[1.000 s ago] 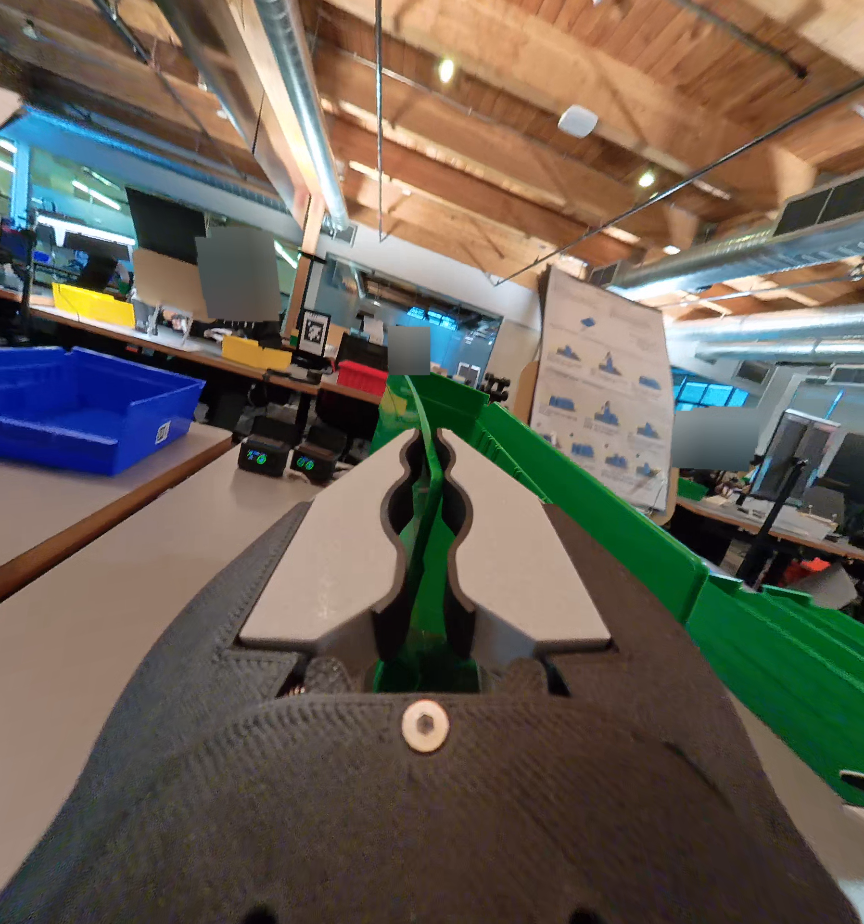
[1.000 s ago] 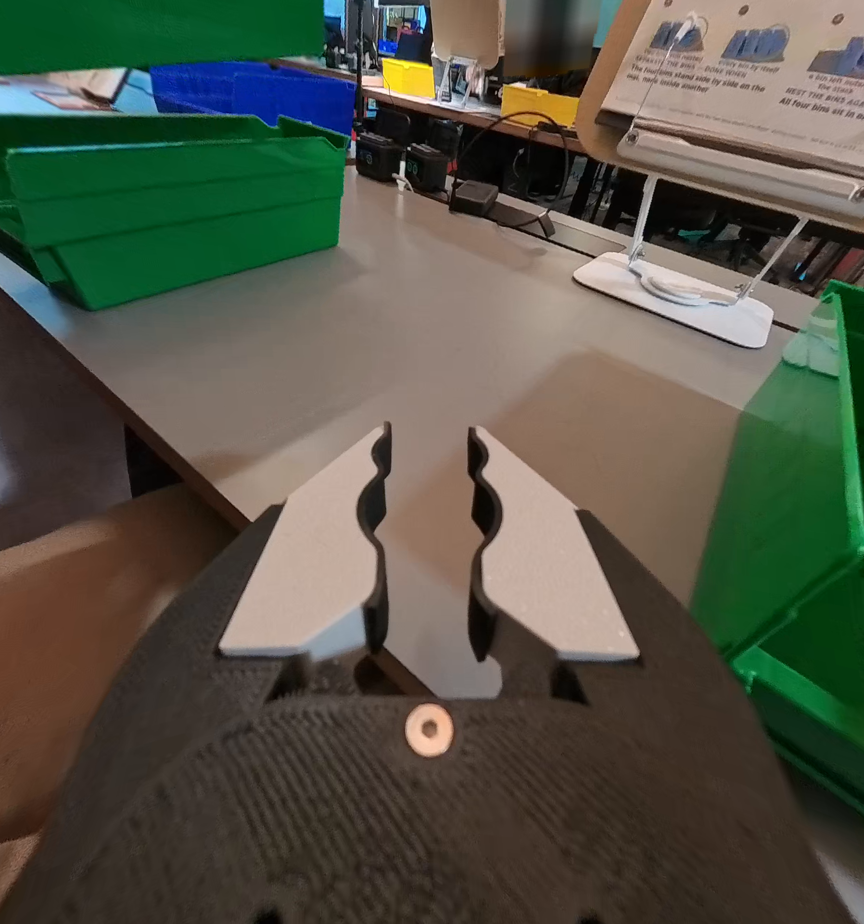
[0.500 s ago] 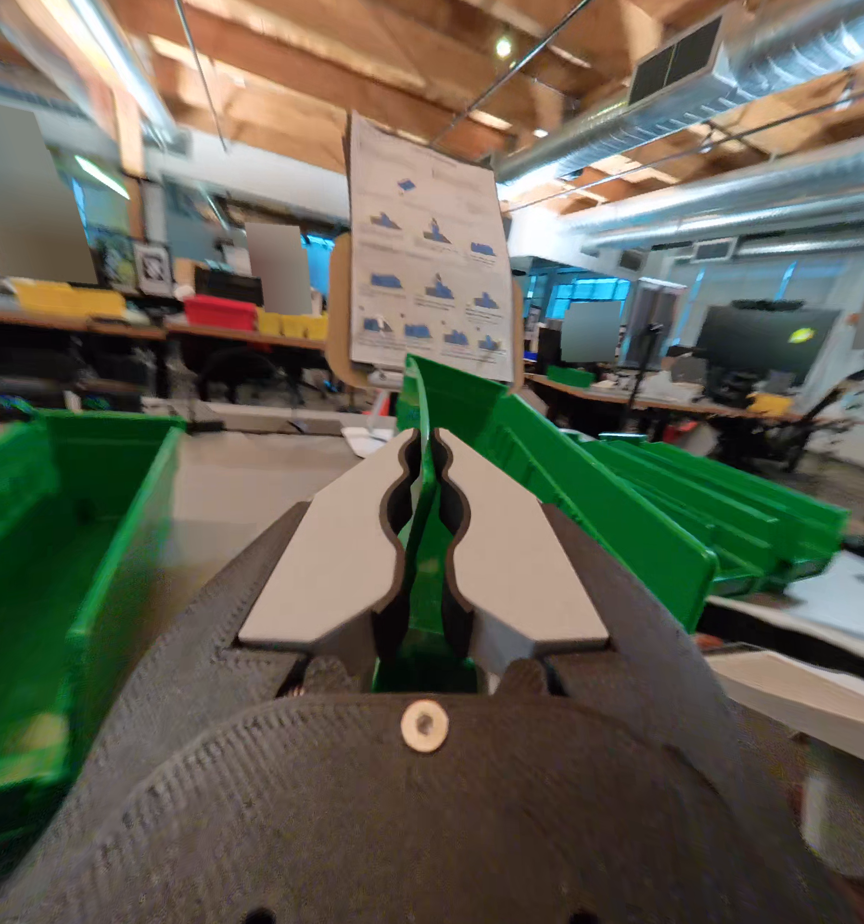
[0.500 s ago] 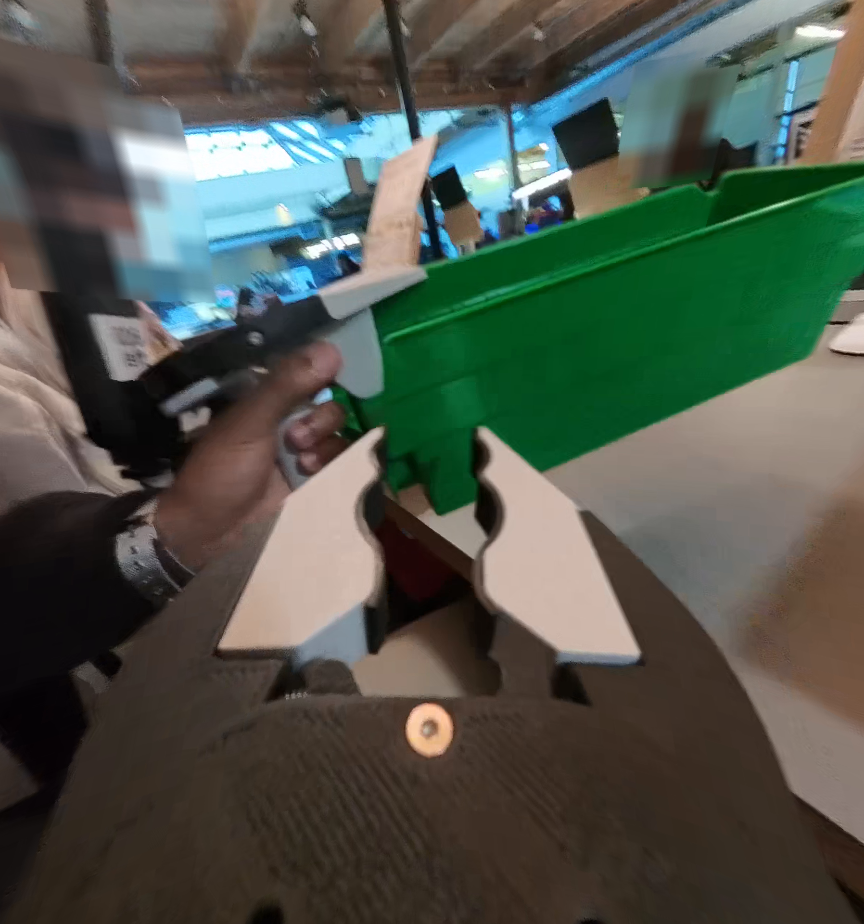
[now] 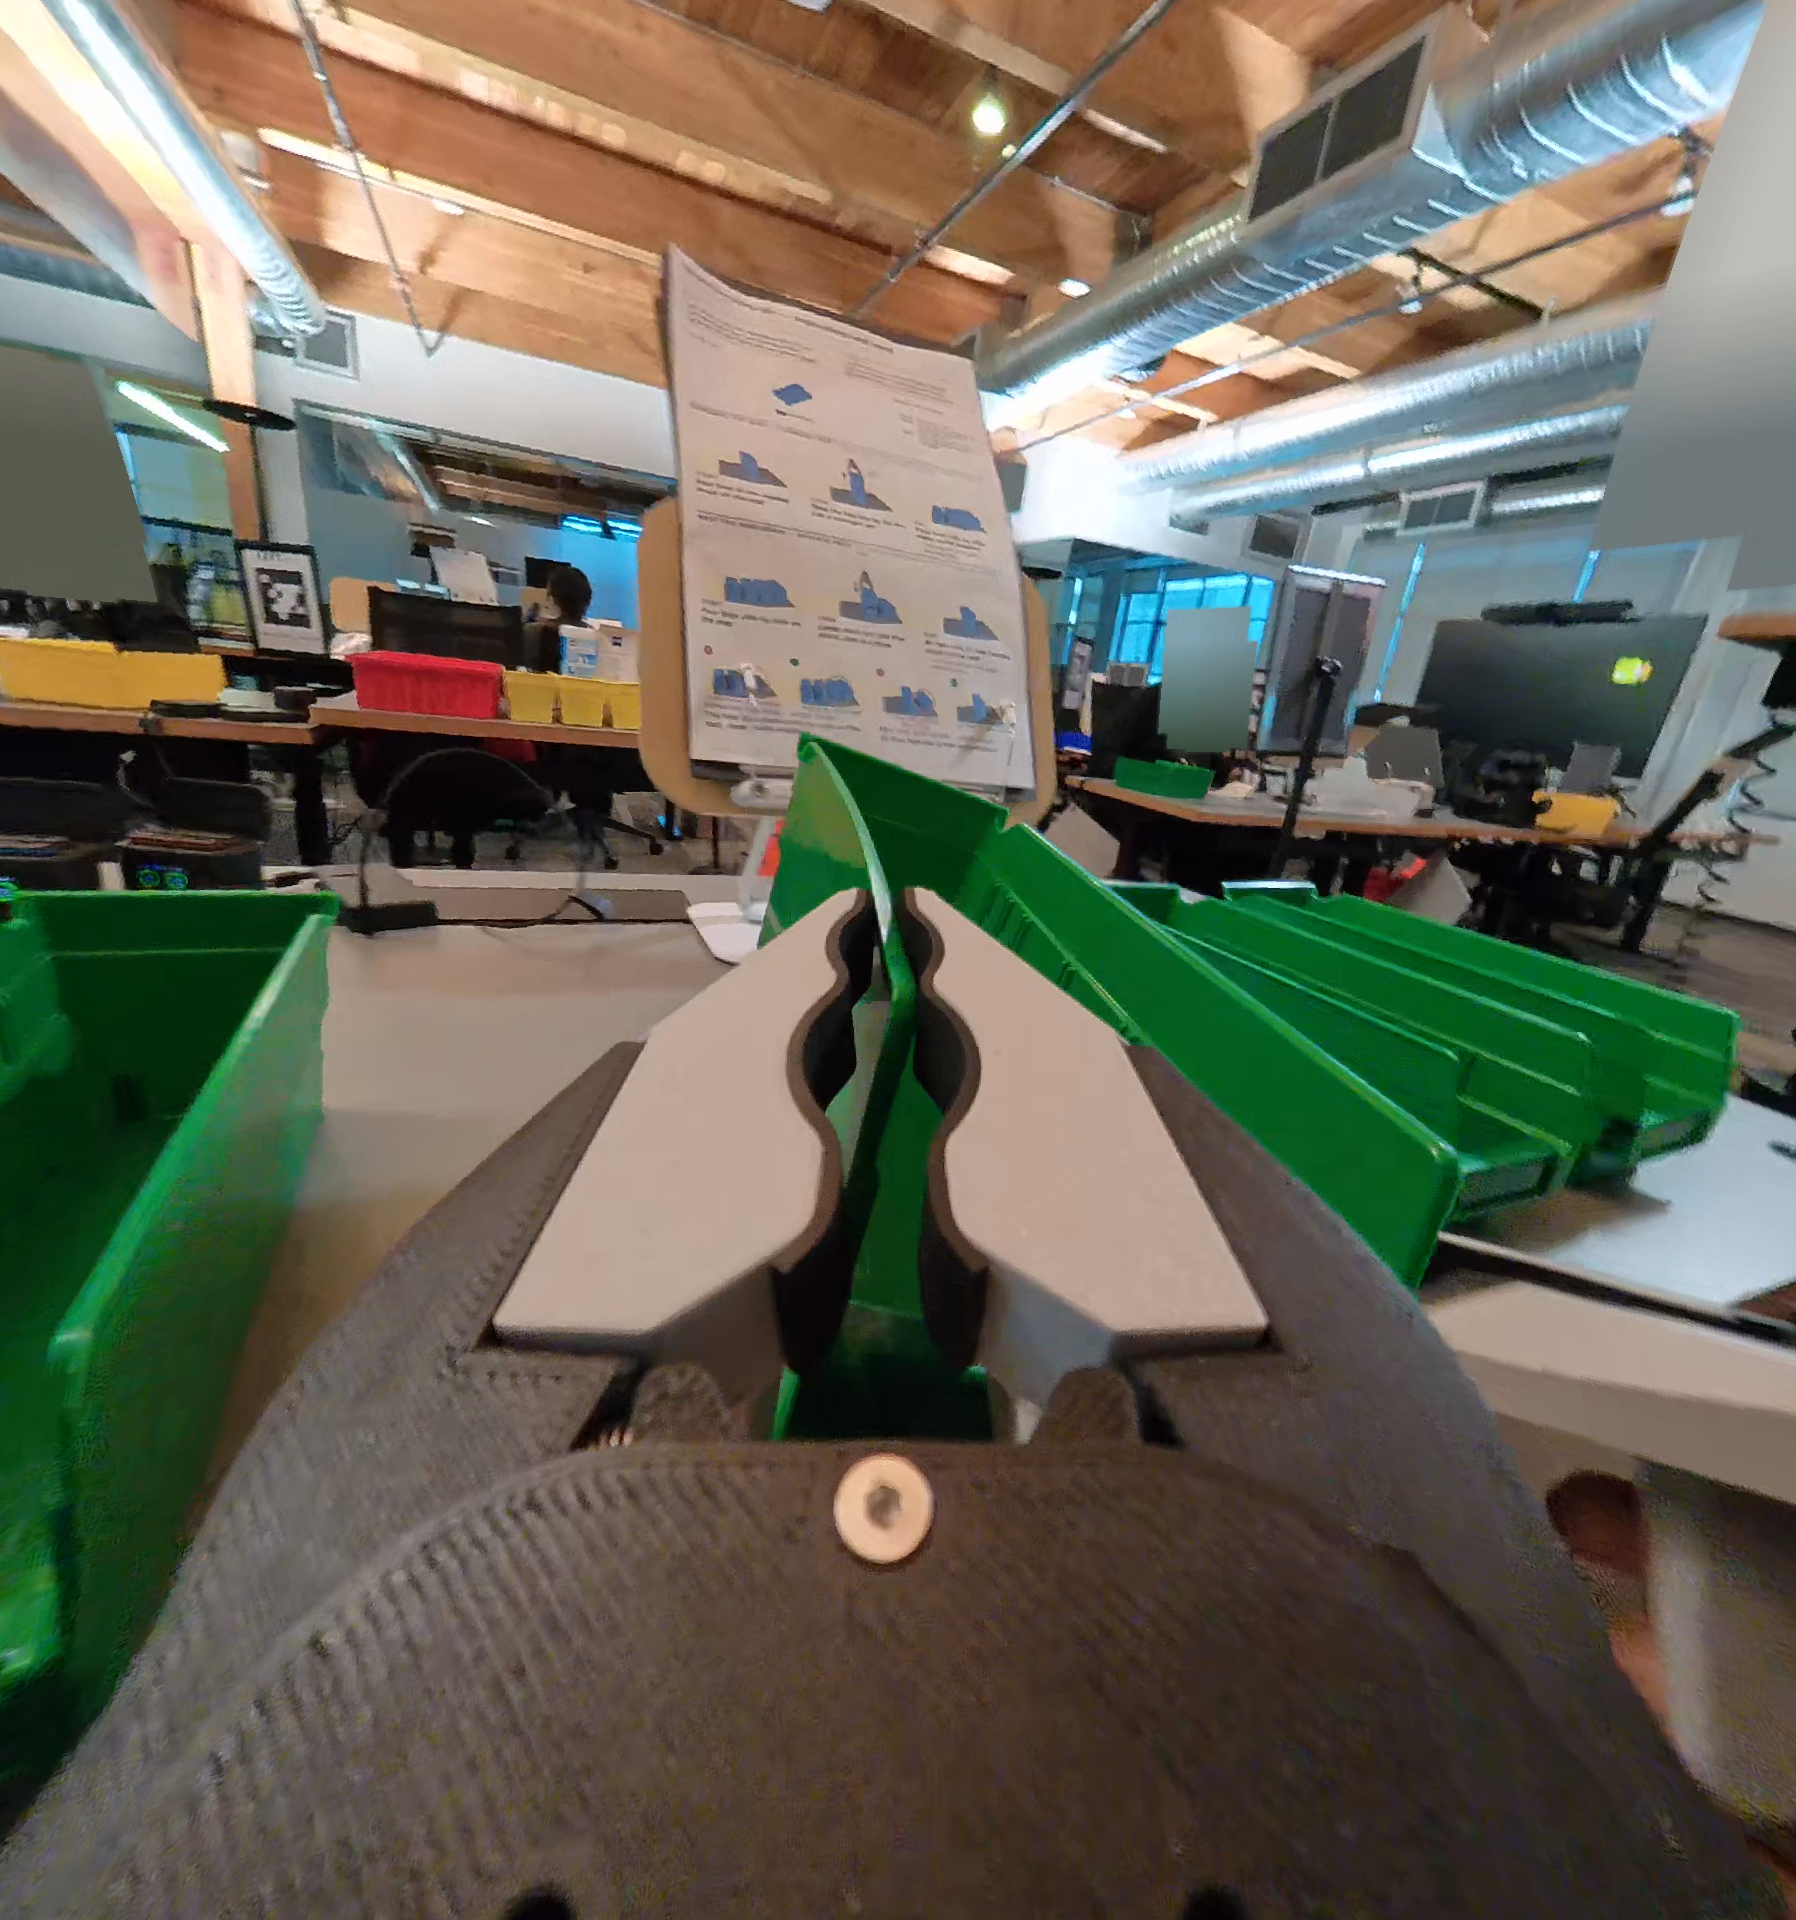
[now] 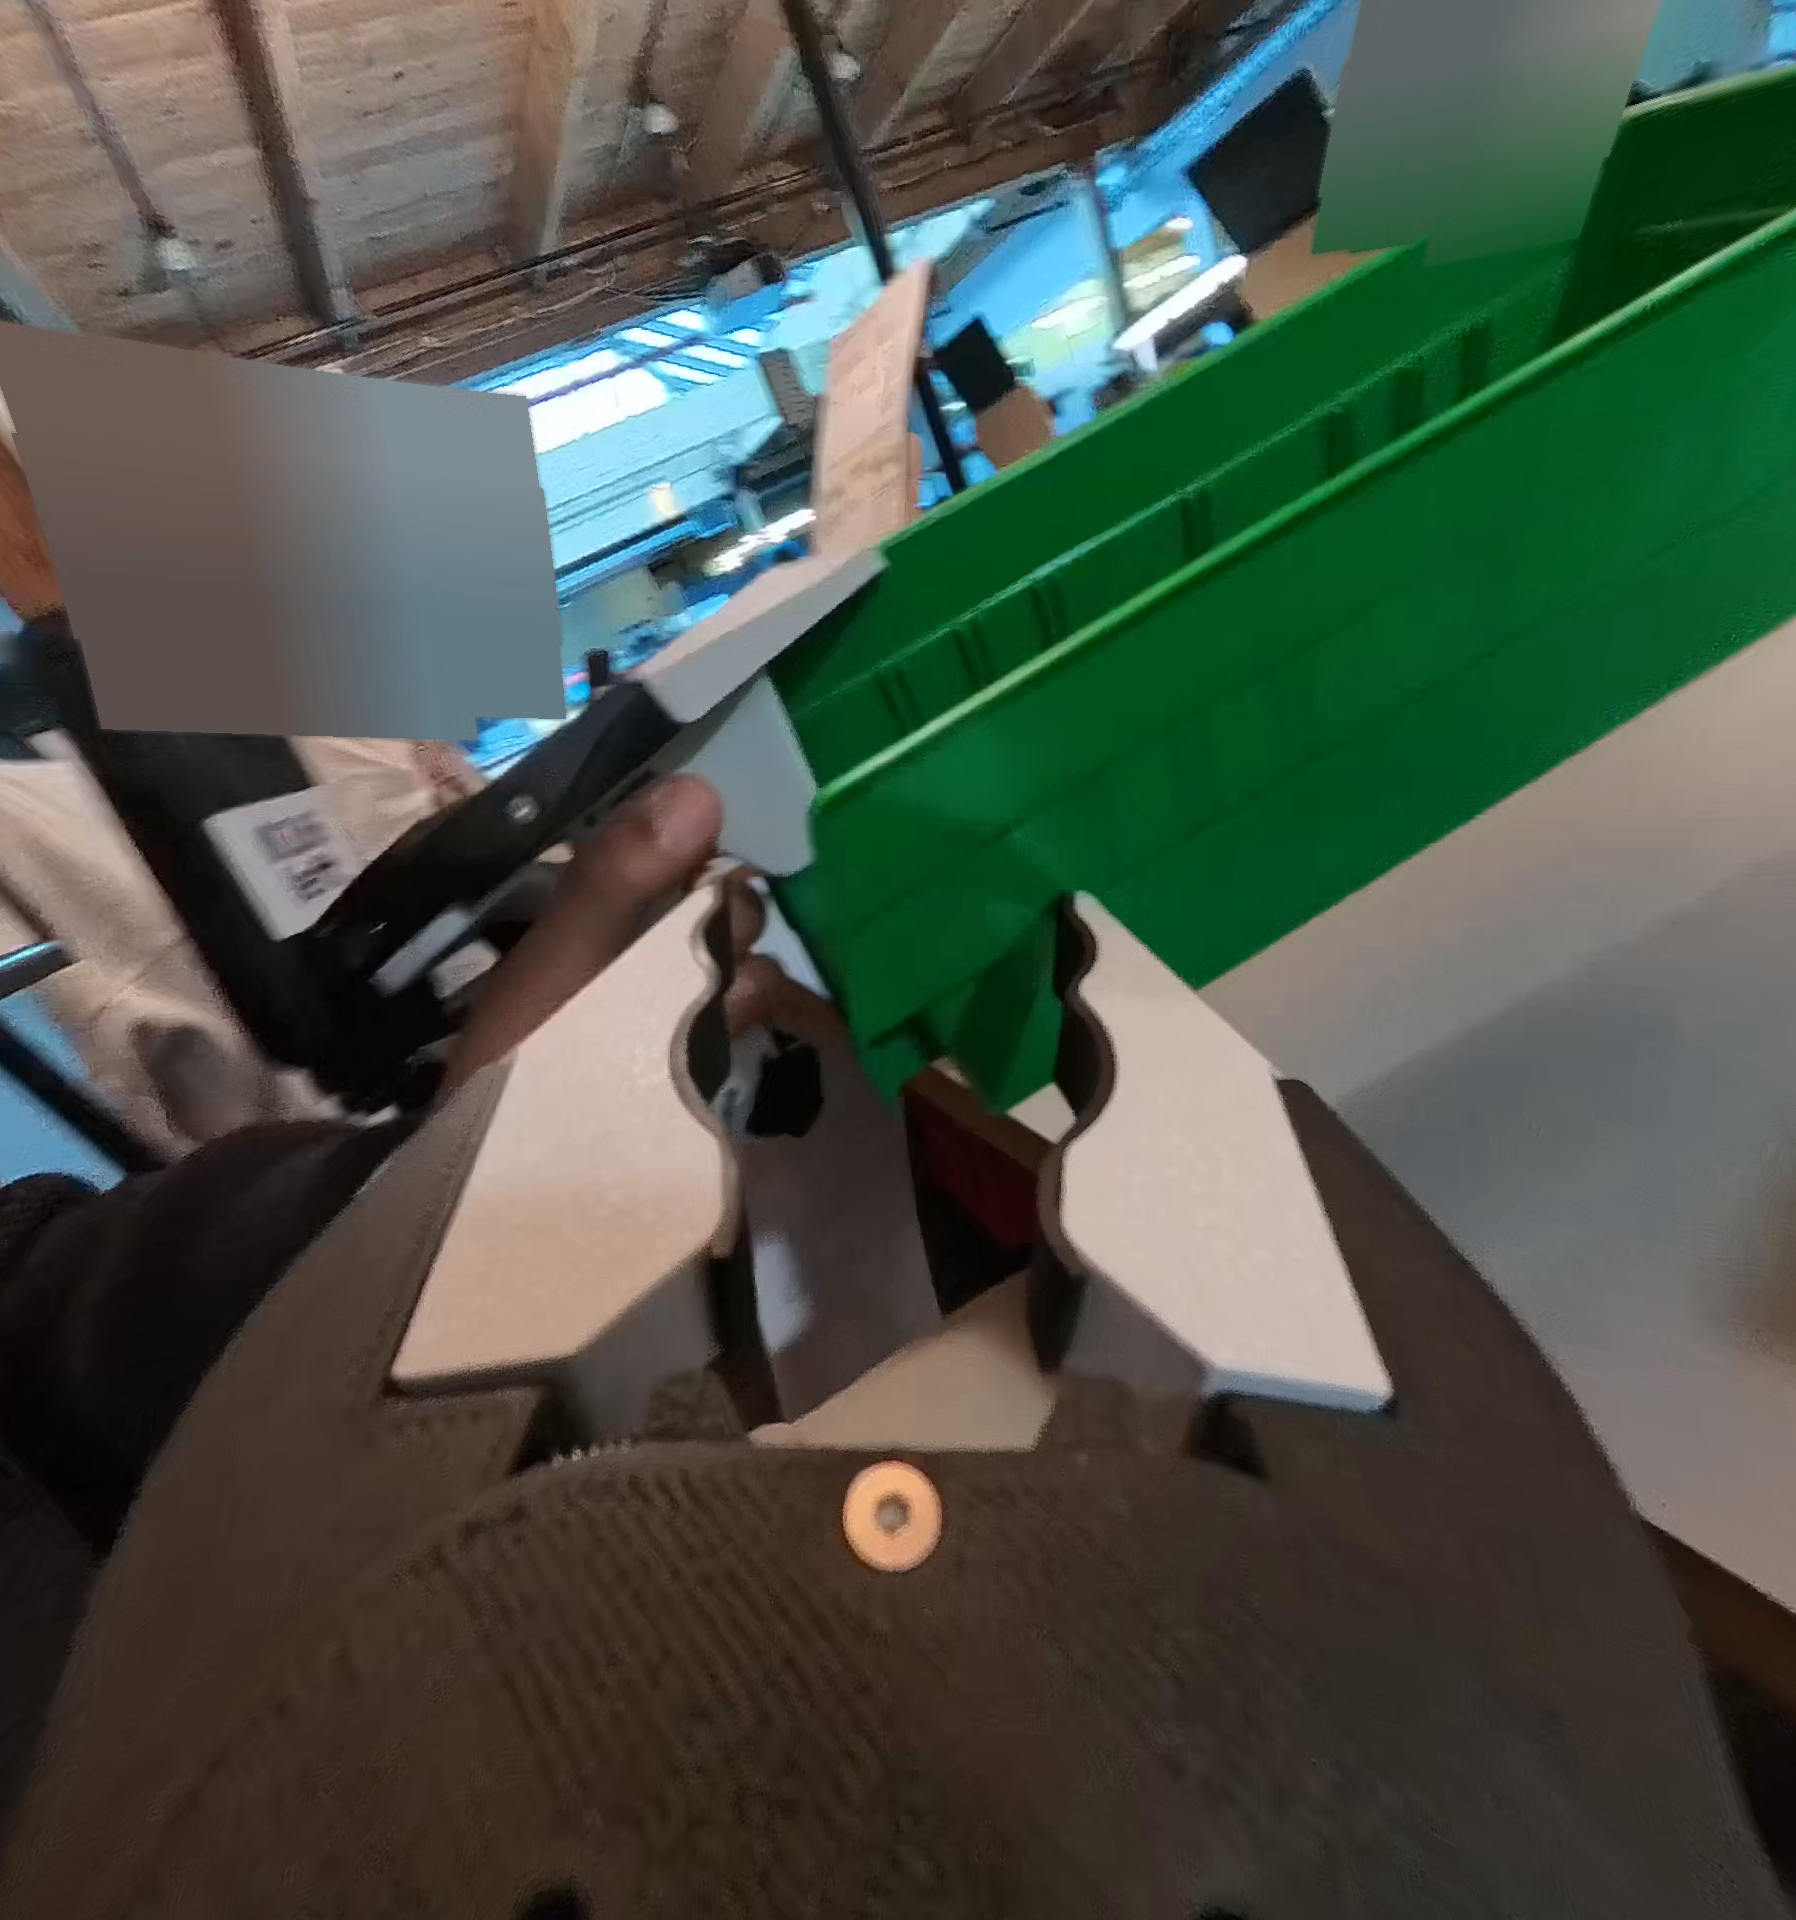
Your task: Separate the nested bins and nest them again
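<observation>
My left gripper (image 5: 889, 914) is shut on the end wall of a green bin (image 5: 1185, 1039), the innermost of a tilted stack of nested green bins (image 5: 1559, 1049) that fans out to its right. In the right wrist view the same stack (image 6: 1289, 675) slants up to the right, with the left gripper (image 6: 769, 707) clamped on its near end. My right gripper (image 6: 899, 914) is open wide, and the stack's lower near corner sits between its fingertips. A separate green bin (image 5: 146, 1091) stands on the table at the left.
An instruction sheet on a stand (image 5: 842, 540) rises behind the bins. A person's hand (image 6: 603, 894) holds the left gripper. The grey table (image 6: 1496, 1039) runs to the right, its edge close below the stack. Other desks with yellow and red bins stand far back.
The left gripper has swung right with the bin still clamped. The right gripper has turned left from the bare table to the stack, come closer, and opened wider around its lower corner.
</observation>
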